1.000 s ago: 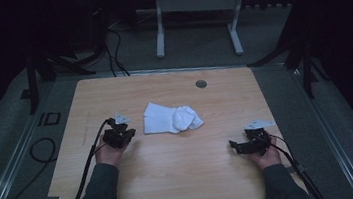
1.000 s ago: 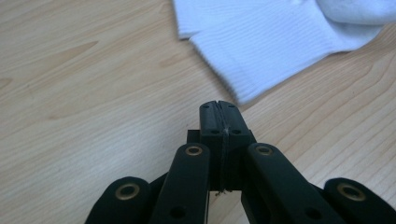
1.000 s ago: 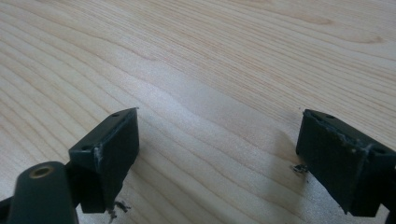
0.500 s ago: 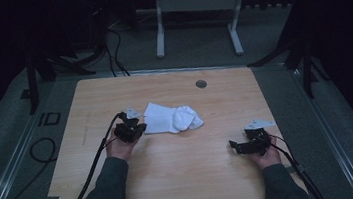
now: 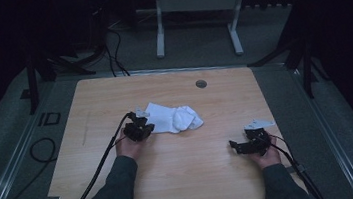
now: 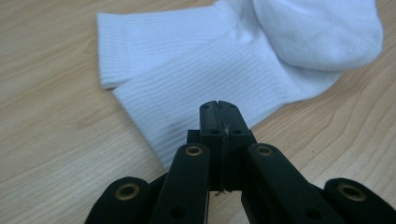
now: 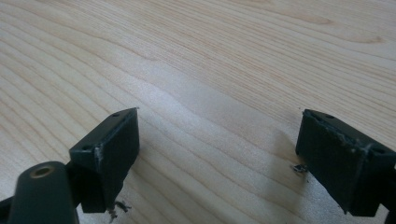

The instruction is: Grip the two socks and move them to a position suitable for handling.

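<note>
Two white socks [image 5: 174,118] lie in a loose pile near the middle of the wooden table [image 5: 209,186]. In the left gripper view the ribbed cuffs [image 6: 187,88] spread toward me and a rounded toe [image 6: 322,32] sits at the upper right. My left gripper [image 5: 143,128] [image 6: 219,108] is shut with nothing between its jaws, its tips just over the near cuff's edge. My right gripper [image 5: 233,146] [image 7: 217,140] rests at the table's right front, open over bare wood, well away from the socks.
A small round grommet [image 5: 201,83] sits near the table's far edge. Black cables [image 5: 92,174] trail from both grippers toward the near edge. A grey metal stand [image 5: 195,17] rises beyond the table, on dark floor.
My left gripper has moved right and slightly forward, from beside the socks up to the edge of the cuffs. The right gripper has stayed where it was.
</note>
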`<state>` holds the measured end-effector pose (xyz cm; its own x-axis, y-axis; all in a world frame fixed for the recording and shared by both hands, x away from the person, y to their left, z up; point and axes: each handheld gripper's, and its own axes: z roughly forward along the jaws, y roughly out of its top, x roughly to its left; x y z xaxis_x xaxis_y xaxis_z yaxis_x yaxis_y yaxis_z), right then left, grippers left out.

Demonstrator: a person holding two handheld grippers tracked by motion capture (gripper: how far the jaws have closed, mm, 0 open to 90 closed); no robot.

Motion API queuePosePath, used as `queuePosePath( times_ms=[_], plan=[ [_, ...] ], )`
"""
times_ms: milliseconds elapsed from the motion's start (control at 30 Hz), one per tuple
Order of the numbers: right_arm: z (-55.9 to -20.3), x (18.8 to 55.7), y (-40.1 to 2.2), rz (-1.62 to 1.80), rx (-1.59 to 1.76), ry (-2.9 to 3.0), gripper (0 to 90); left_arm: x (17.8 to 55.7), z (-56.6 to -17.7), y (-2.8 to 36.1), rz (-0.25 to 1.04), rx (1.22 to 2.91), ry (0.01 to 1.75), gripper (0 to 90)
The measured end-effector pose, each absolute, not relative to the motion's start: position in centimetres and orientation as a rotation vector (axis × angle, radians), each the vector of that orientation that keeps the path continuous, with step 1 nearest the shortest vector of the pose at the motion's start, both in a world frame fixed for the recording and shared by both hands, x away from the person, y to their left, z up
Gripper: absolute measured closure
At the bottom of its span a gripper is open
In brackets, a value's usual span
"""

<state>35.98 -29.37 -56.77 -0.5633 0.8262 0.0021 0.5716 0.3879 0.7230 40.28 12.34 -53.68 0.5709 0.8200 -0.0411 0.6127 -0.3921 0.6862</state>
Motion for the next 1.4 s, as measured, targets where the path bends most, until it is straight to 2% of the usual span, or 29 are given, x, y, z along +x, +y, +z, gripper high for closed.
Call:
queuePosePath(
  times_ms=[467,733,867,1300,1400],
  plan=[
    [-56.8,36.0,-29.4,0.982,1.213,2.293,13.2,40.5,-55.1,11.9,0.373,2.197,1.143,90.0],
    [-56.8,36.0,-29.4,0.982,1.213,2.293,13.2,38.9,-55.3,12.1,0.338,2.194,1.118,90.0],
    [-56.8,36.0,-29.4,0.982,1.213,2.293,13.2,38.6,-55.2,12.1,0.363,2.216,1.105,90.0],
    [-56.8,36.0,-29.4,0.982,1.213,2.293,13.2,40.6,-54.4,12.2,0.423,2.136,1.145,89.9],
    [-56.8,36.0,-29.4,0.982,1.213,2.293,13.2,41.1,-54.9,12.1,0.398,2.129,1.162,89.9]
  ],
)
